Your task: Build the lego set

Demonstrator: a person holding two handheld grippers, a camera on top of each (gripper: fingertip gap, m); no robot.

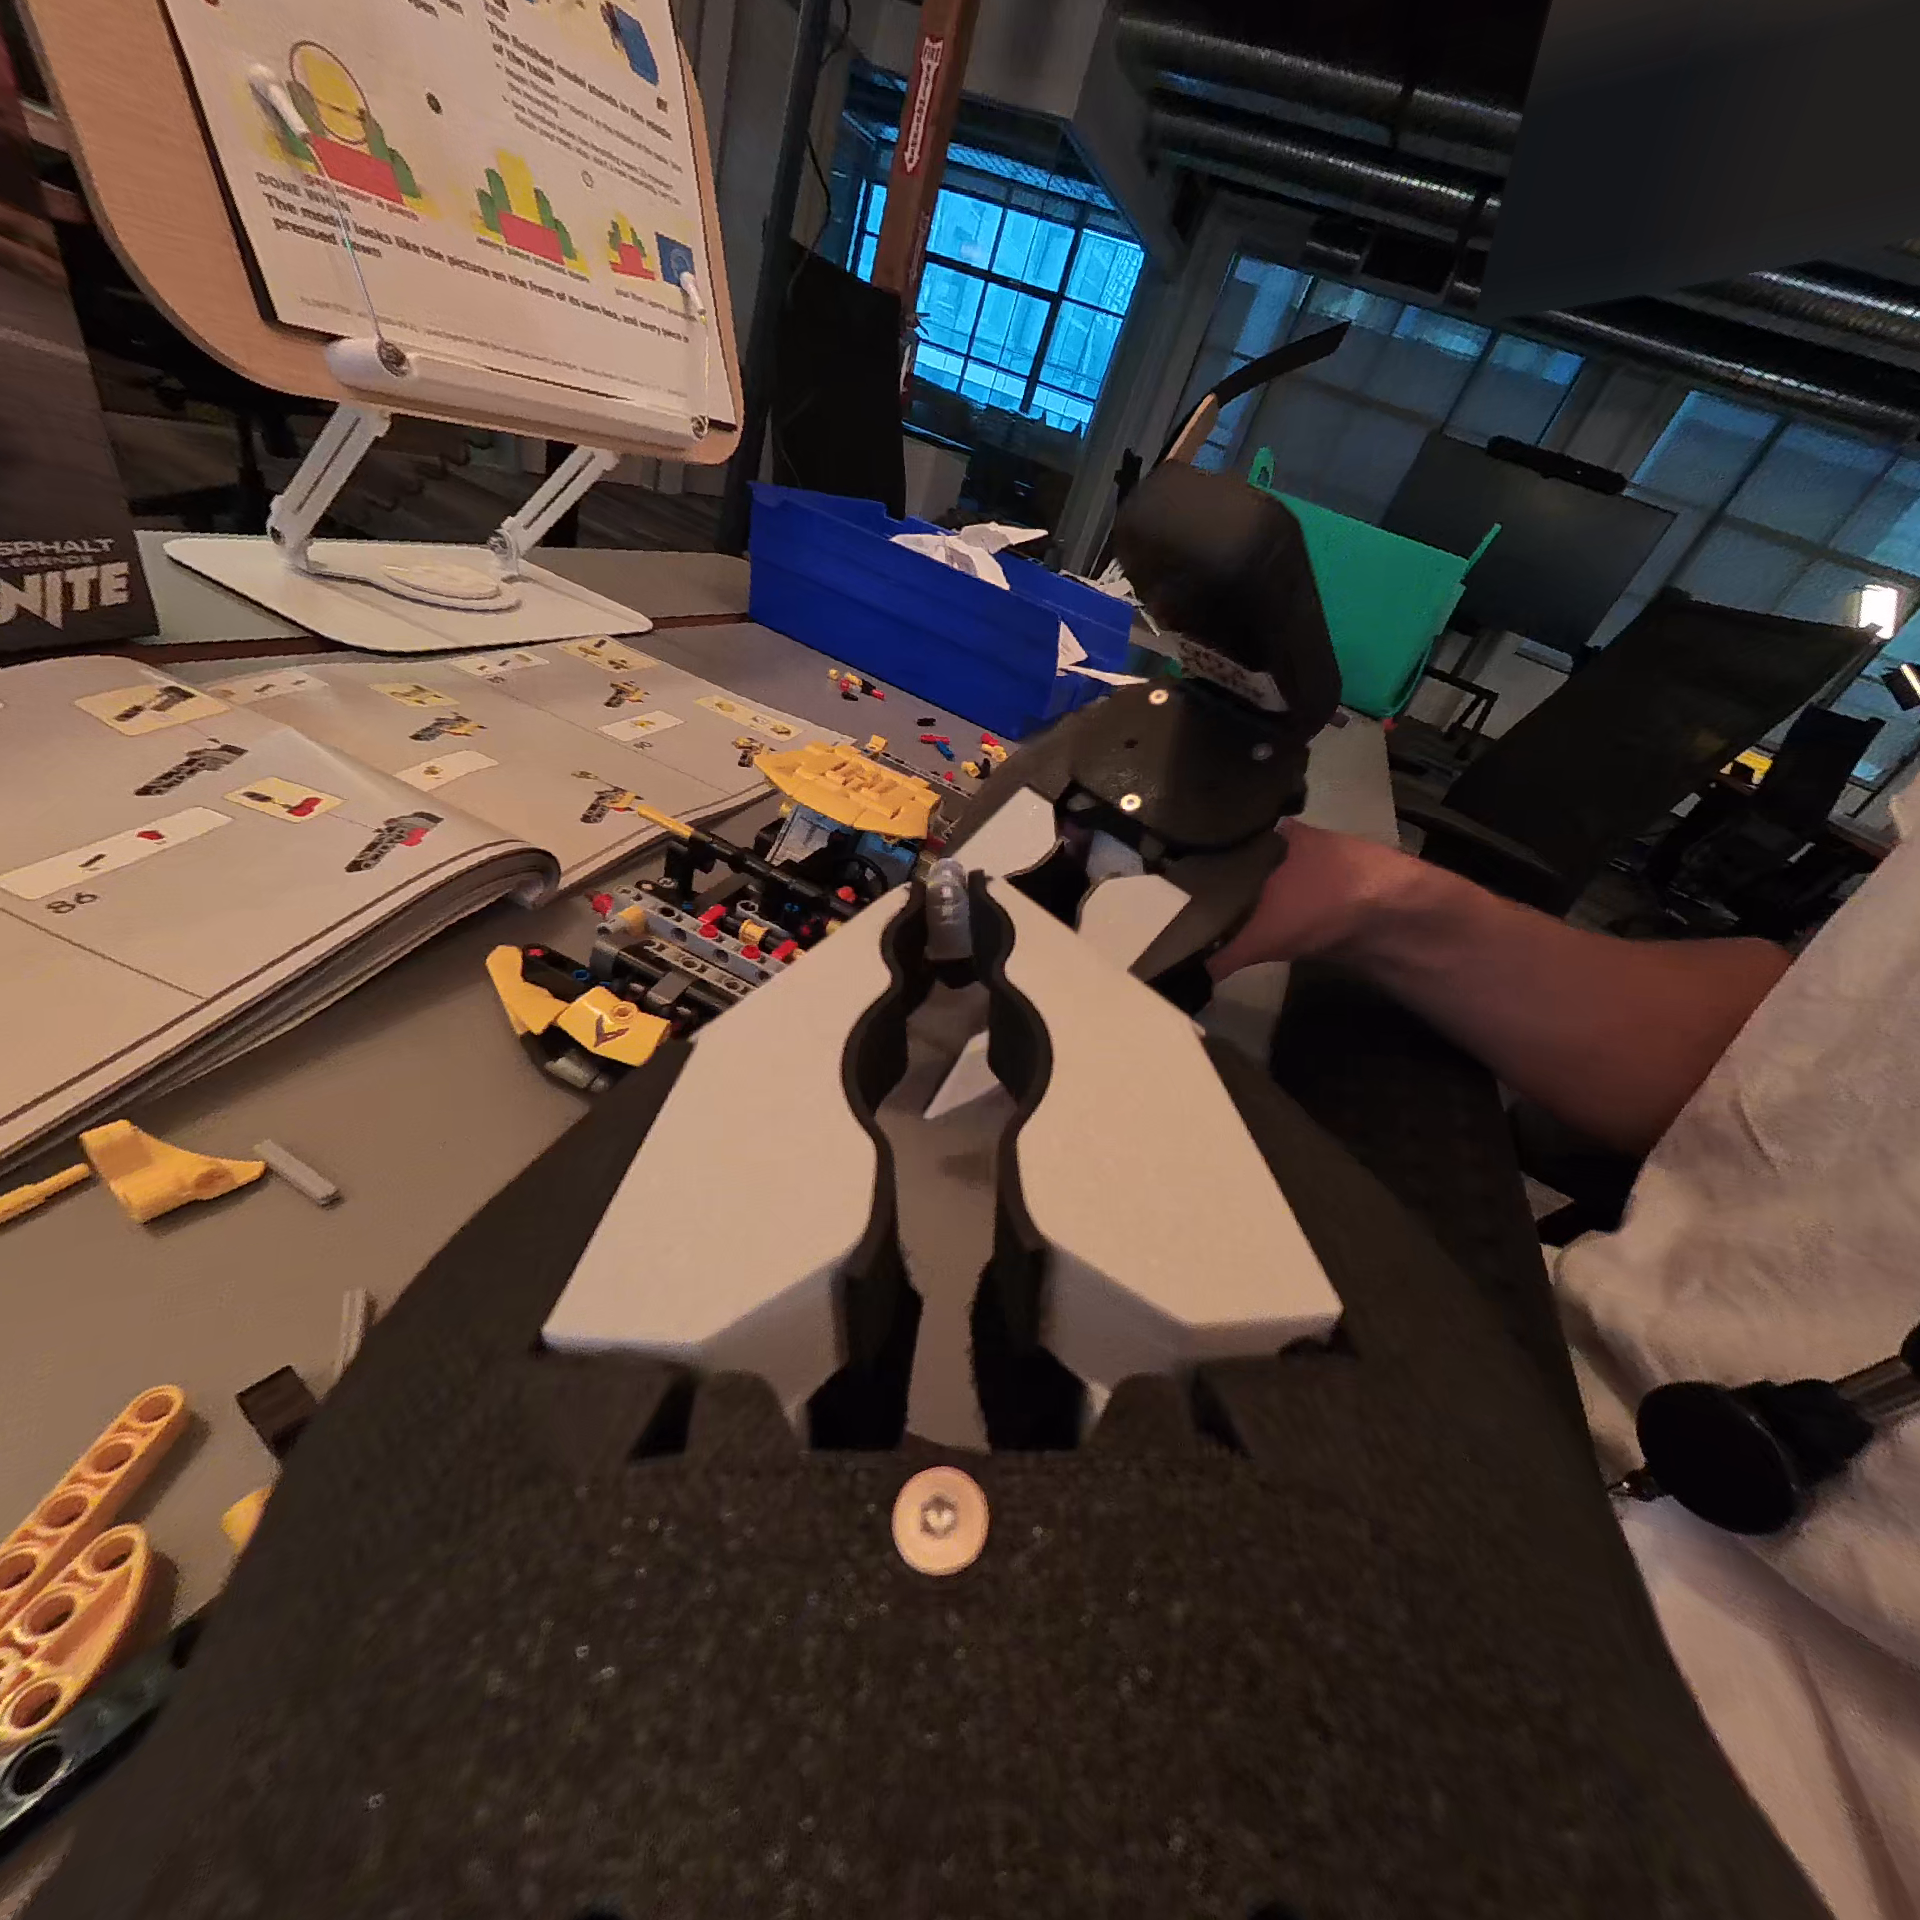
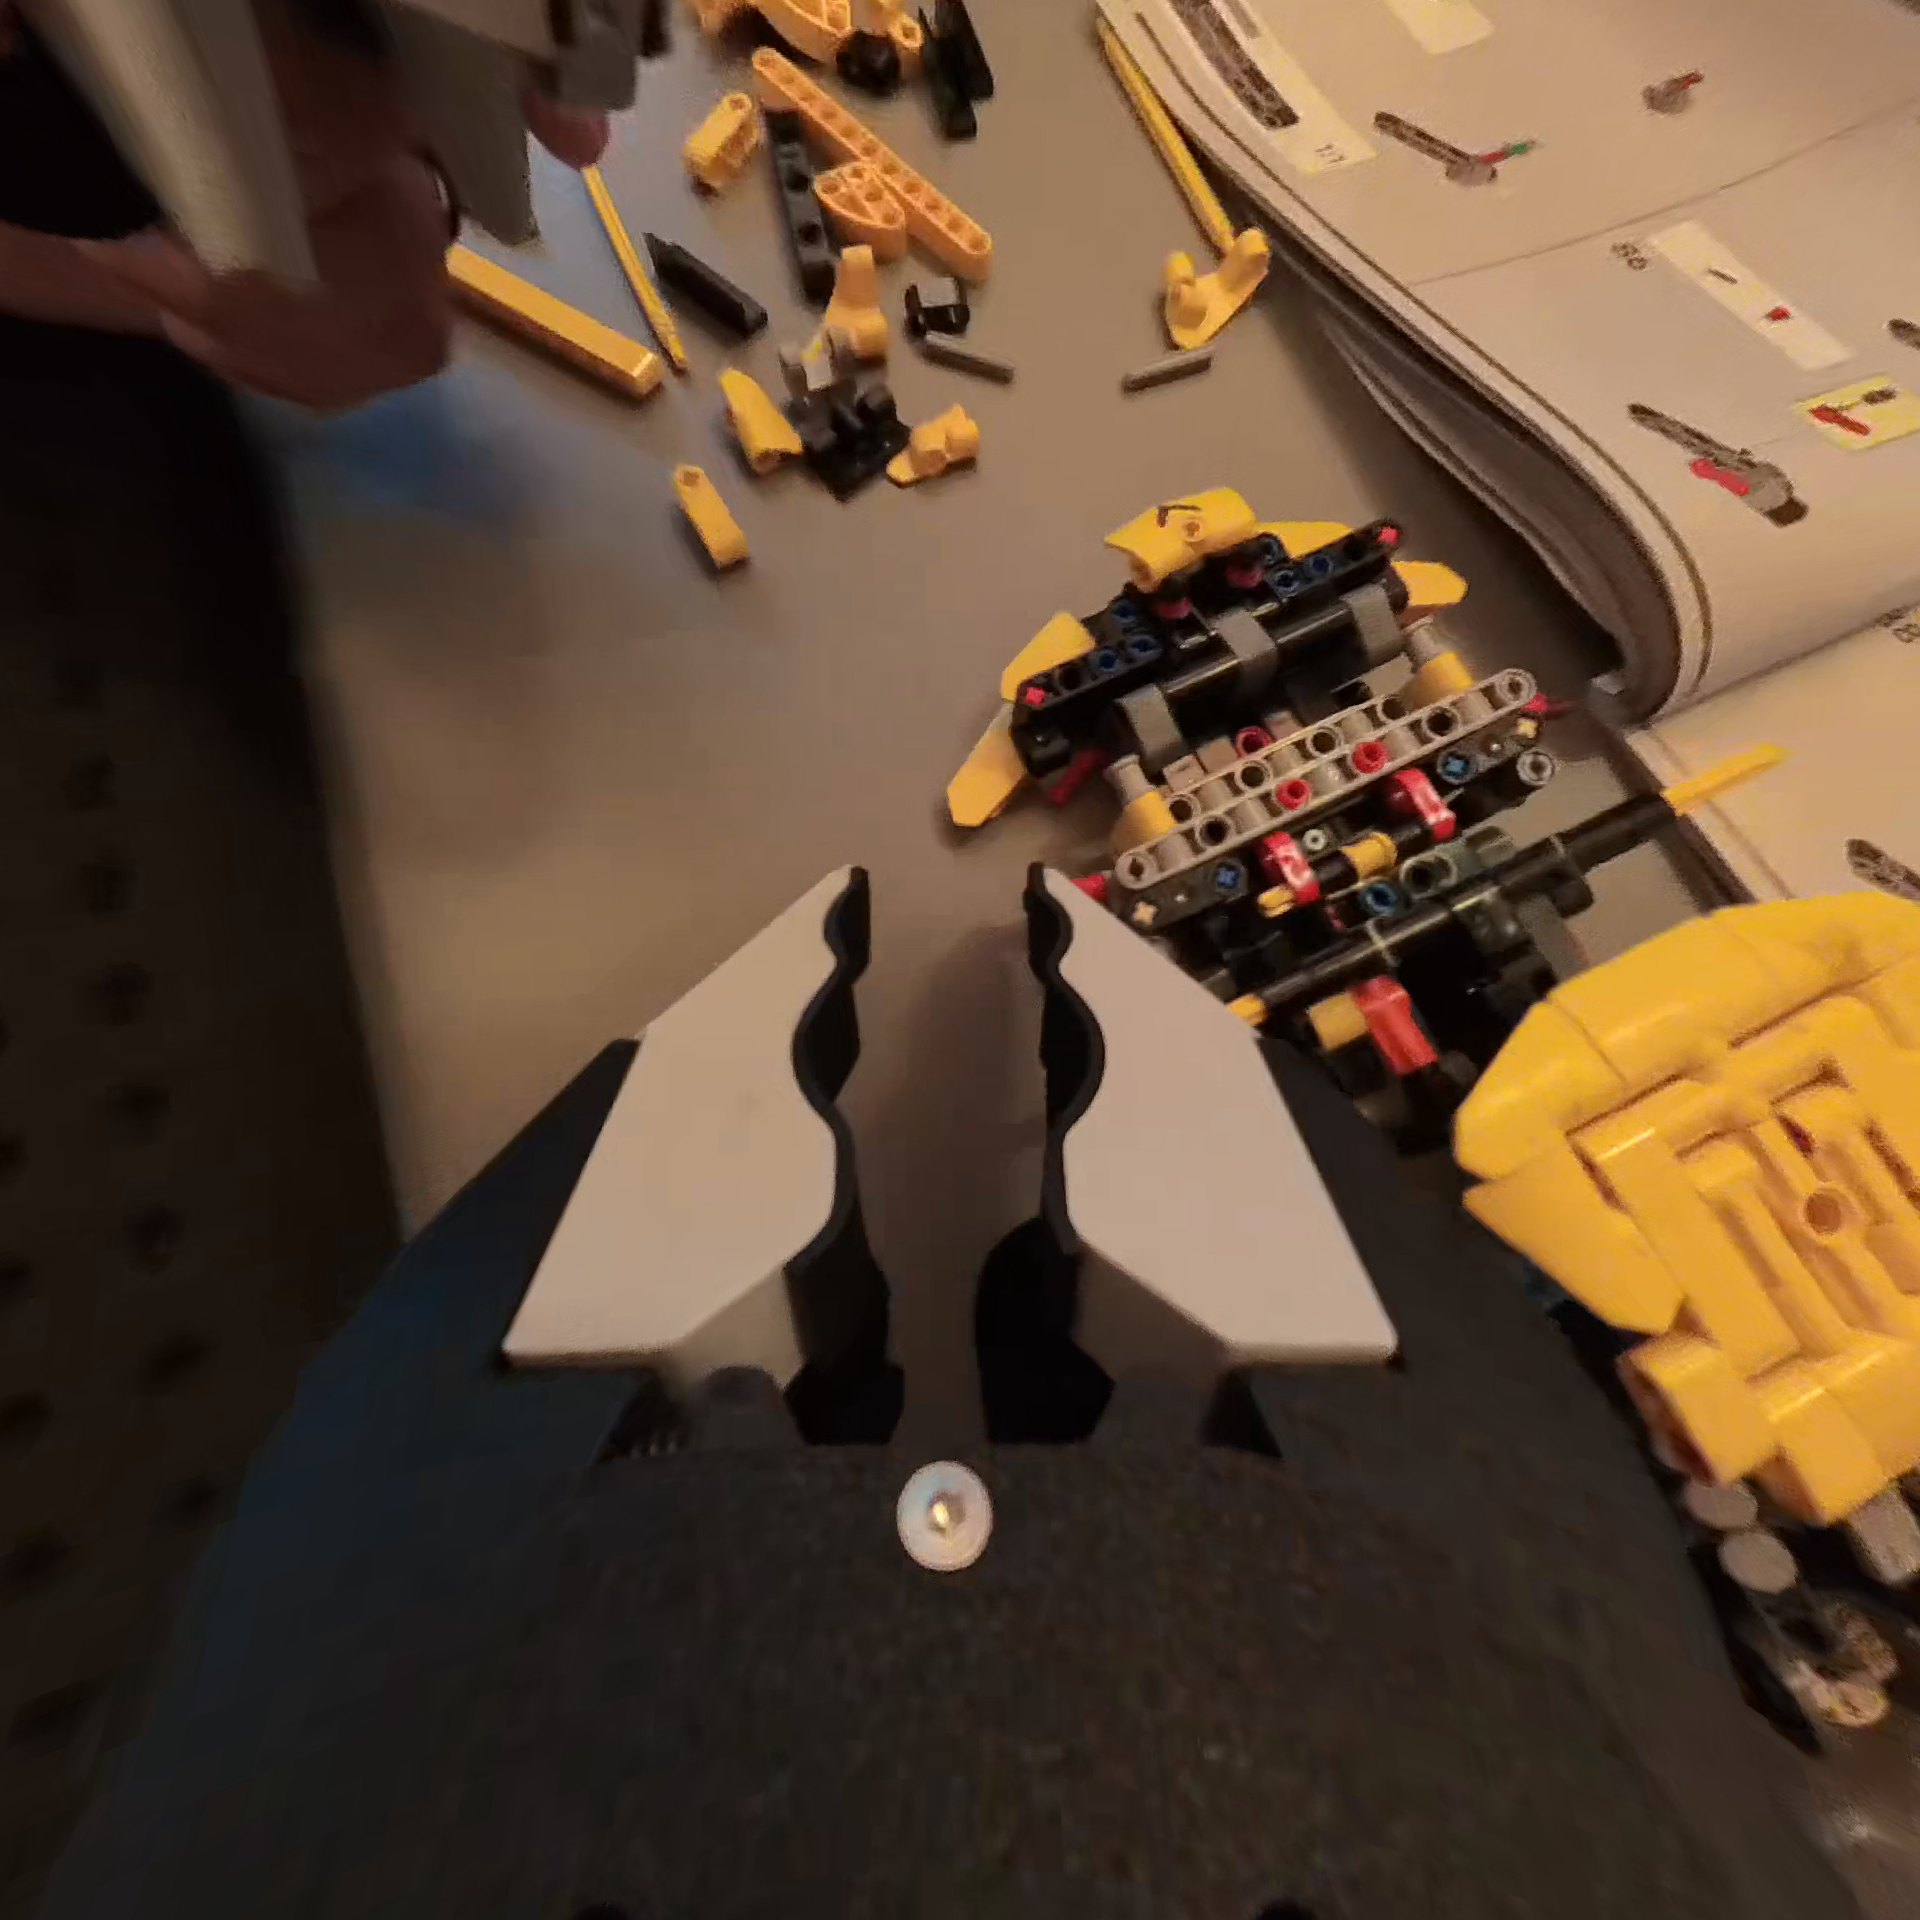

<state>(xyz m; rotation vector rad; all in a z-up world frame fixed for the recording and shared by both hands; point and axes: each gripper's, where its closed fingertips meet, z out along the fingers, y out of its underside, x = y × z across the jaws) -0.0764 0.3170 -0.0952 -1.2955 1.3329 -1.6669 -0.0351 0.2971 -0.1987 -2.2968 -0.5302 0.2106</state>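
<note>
A partly built black, grey and yellow Lego car (image 2: 1299,790) lies on the grey table next to the open booklet; it also shows in the left wrist view (image 1: 717,925). Its yellow rear shell (image 2: 1714,1195) is at the right. My right gripper (image 2: 948,894) is open and empty, its tips just left of the car's chassis, above the table. My left gripper (image 1: 948,925) is shut on a small grey piece (image 1: 948,909) and held above the table, close to the right gripper's black body (image 1: 1195,769), which a hand holds.
An open instruction booklet (image 1: 260,831) lies left of the car. Loose yellow and black pieces (image 2: 831,343) are scattered on the table. A blue bin (image 1: 914,613) and a stand with a printed sheet (image 1: 447,208) are at the back. A person's arm (image 1: 1507,977) is at right. Some 11 cm of space lies between my two pairs of fingers.
</note>
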